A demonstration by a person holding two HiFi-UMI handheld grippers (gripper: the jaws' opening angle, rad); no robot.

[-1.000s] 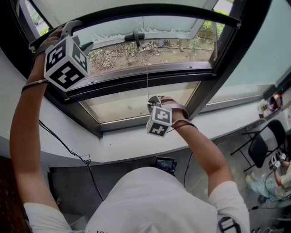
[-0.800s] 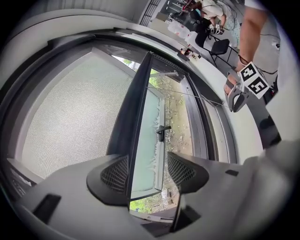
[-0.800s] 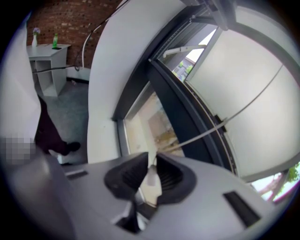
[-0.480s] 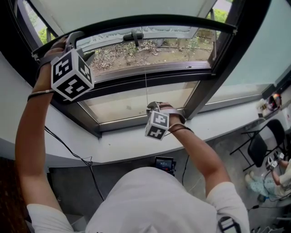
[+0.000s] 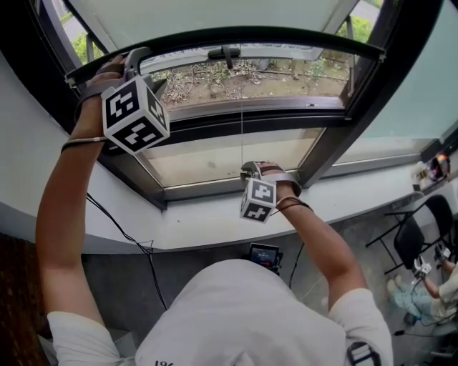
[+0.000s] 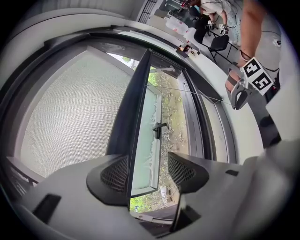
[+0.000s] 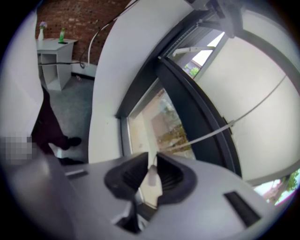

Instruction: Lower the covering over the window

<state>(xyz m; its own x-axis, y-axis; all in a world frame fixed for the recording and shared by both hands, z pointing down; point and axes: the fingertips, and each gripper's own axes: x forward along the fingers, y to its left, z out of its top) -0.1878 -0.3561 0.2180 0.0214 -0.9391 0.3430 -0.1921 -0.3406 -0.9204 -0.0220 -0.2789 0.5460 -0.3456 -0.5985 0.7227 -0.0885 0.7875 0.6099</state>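
A pale roller blind (image 5: 215, 18) hangs over the window, ending in a dark bottom bar (image 5: 286, 33). My left gripper (image 5: 139, 61) is at the bar's left end. In the left gripper view the bar (image 6: 136, 108) runs between the jaws of that gripper (image 6: 147, 176). It lies against the left pad, and a gap shows before the right pad. A thin pull cord (image 5: 241, 121) drops from the bar to my right gripper (image 5: 249, 170). In the right gripper view the right gripper (image 7: 152, 176) is shut on the cord's white end piece, and the cord (image 7: 211, 135) stretches taut.
Behind the blind a dark-framed sash stands tilted open, with its handle (image 5: 227, 51) just under the bar. Below run a white sill (image 5: 215, 221) and a black cable (image 5: 122, 229). A black chair (image 5: 415, 236) and a seated person (image 5: 444, 279) are at the right.
Both grippers have come down, the right one with the cord. The blind's bottom bar has sunk towards the window handle and now covers more glass.
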